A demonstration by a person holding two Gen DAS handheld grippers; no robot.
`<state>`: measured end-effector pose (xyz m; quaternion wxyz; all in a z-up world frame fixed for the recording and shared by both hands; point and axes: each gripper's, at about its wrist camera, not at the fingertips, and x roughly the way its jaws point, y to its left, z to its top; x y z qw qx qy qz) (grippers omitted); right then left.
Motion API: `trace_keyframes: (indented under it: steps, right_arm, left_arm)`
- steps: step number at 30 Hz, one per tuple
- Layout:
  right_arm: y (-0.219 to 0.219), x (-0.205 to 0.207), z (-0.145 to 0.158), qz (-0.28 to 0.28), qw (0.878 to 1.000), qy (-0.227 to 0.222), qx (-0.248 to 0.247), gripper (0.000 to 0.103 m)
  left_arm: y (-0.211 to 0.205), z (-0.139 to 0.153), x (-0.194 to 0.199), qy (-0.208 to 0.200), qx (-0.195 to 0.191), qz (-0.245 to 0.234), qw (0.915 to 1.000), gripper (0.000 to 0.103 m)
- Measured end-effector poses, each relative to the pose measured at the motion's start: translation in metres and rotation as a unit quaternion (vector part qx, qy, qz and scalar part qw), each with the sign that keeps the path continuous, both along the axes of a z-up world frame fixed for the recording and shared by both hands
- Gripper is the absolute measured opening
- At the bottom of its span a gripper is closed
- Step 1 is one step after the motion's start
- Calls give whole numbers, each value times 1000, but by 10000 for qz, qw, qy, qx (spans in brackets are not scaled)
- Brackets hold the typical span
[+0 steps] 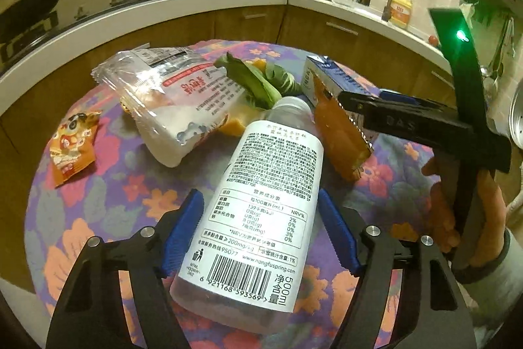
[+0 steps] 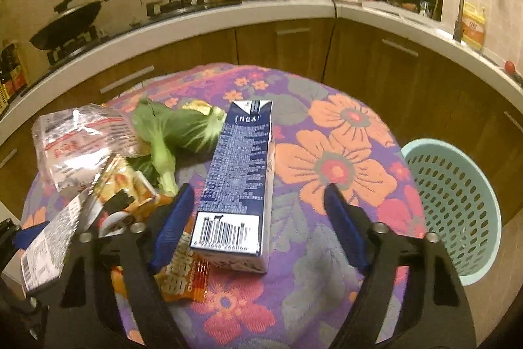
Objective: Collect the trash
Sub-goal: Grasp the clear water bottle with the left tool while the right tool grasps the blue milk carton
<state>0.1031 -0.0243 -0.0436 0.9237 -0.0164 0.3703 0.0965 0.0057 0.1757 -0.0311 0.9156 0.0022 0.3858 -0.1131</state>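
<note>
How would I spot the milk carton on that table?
Find the round table with the flowered cloth. Beside the green leafy vegetable lies a dark blue carton, barcode end facing you. It is the only box-shaped thing among soft wrappers and a bottle.

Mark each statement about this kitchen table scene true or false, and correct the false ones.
1. The clear plastic bottle with a white label lies between the left gripper's blue fingers. True.
2. The dark blue drink carton stands upright. False: it lies flat on the flowered tablecloth.
3. The pale blue perforated plastic basket sits on the table. False: it stands beside the table, lower down.
4. Green leafy vegetable scraps lie beside the carton. True.
5. The right gripper is shut tight. False: its jaws stand apart around the carton.
</note>
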Motion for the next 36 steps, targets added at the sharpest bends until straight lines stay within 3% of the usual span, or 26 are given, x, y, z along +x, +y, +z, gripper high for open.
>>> trace_keyframes:
  steps: [2, 4, 5, 10, 20, 28, 32, 36]
  right_arm:
    - [1, 4, -3, 32, 9999, 98, 24, 58]
    - [1, 7, -5, 61, 9998, 172, 41, 39]
    - [1, 8, -6, 67, 9998, 200, 45, 36]
    - [-6, 3, -4, 39, 9998, 141, 113, 36]
    - [-32, -10, 10, -49, 9996, -148, 223, 35]
    - [-40, -19, 10, 7, 9995, -120, 298, 35]
    - [-41, -19, 6, 53, 9992, 6, 399, 36]
    - [-44, -19, 4, 65, 9988, 47, 485, 36]
  left_arm:
    - [-5, 0, 1, 24, 78, -12, 10000, 69]
    - [-8, -1, 0, 50, 109, -9, 9999, 67]
    - [-10, 0, -1, 47, 142, 7, 9999, 67]
    - [-17, -1, -5, -41, 276, 103, 9996, 64]
    - [-15, 20, -34, -593, -54, 422, 9973, 58]
    - [-15, 14, -41, -361, -7, 386, 9986, 59]
    - [-18, 9, -38, -84, 239, 300, 9992, 60]
    - [-20, 18, -35, -92, 378, 296, 9988, 66]
